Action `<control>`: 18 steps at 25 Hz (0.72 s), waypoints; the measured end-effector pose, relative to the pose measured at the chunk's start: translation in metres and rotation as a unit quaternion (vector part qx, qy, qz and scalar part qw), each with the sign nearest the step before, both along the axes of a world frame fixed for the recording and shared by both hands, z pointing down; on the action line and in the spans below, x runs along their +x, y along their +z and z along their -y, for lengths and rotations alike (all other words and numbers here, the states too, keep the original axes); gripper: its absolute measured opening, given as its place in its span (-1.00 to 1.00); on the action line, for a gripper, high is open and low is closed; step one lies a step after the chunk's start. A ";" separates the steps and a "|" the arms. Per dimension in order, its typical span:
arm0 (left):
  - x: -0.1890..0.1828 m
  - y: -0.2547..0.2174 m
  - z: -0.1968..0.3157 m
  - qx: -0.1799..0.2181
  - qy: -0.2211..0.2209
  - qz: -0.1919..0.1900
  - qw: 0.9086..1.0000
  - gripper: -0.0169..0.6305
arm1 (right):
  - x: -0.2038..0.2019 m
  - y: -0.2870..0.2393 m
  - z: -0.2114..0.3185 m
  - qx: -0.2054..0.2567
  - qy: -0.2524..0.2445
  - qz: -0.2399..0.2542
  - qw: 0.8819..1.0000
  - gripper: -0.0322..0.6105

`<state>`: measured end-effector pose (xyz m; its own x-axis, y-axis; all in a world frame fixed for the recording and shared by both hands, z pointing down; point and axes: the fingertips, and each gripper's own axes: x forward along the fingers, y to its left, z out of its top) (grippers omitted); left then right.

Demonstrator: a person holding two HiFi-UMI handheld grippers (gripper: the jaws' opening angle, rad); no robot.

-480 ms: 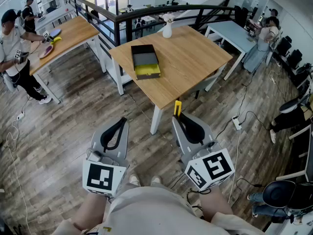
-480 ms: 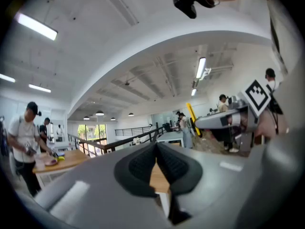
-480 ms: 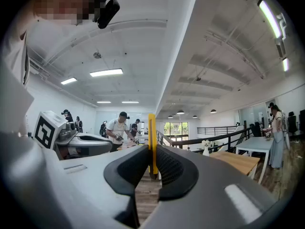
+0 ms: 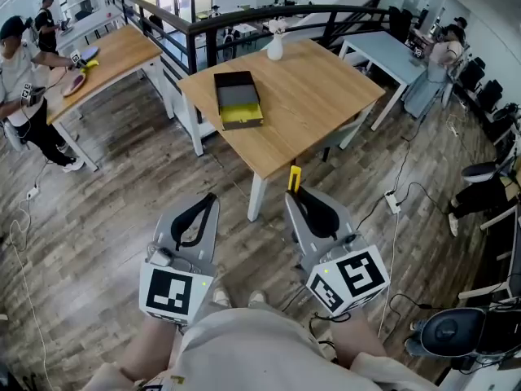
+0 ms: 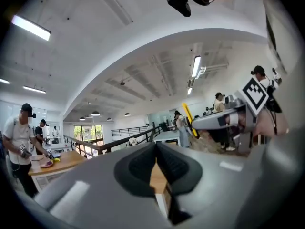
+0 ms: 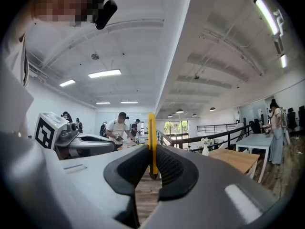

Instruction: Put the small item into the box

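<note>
My right gripper (image 4: pixel 296 191) is shut on a thin yellow item (image 4: pixel 295 177) that sticks up past the fingertips; in the right gripper view this yellow item (image 6: pixel 152 142) stands upright between the closed jaws of the right gripper (image 6: pixel 152 168). My left gripper (image 4: pixel 212 198) is shut with nothing in it, its left gripper (image 5: pixel 156 160) jaws meeting in the left gripper view. A black box (image 4: pixel 236 88) with a yellow front edge lies open on the wooden table (image 4: pixel 317 96), well ahead of both grippers. Both grippers hang over the floor, short of the table.
A white vase (image 4: pixel 276 49) stands at the table's far edge. A black railing (image 4: pixel 244 19) runs behind it. Another wooden table (image 4: pixel 114 55) at the left has people working at it. A grey table (image 4: pixel 391 55) and office chairs (image 4: pixel 460 332) stand to the right.
The view has shifted slightly; the table and box sit a little further left and up in the head view. Both grippers keep their pose, the right still holding the yellow item.
</note>
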<state>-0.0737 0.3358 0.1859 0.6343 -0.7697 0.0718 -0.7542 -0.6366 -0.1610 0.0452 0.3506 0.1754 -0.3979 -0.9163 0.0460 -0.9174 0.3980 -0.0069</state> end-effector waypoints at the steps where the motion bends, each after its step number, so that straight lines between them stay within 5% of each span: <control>1: 0.002 0.001 0.000 -0.003 0.000 0.000 1.000 -0.94 | 0.002 0.001 0.001 -0.001 0.000 0.000 1.000 -0.74; 18: 0.046 0.018 0.013 -0.009 -0.015 0.004 1.000 -0.94 | 0.047 0.024 0.014 -0.017 -0.025 -0.001 1.000 -0.74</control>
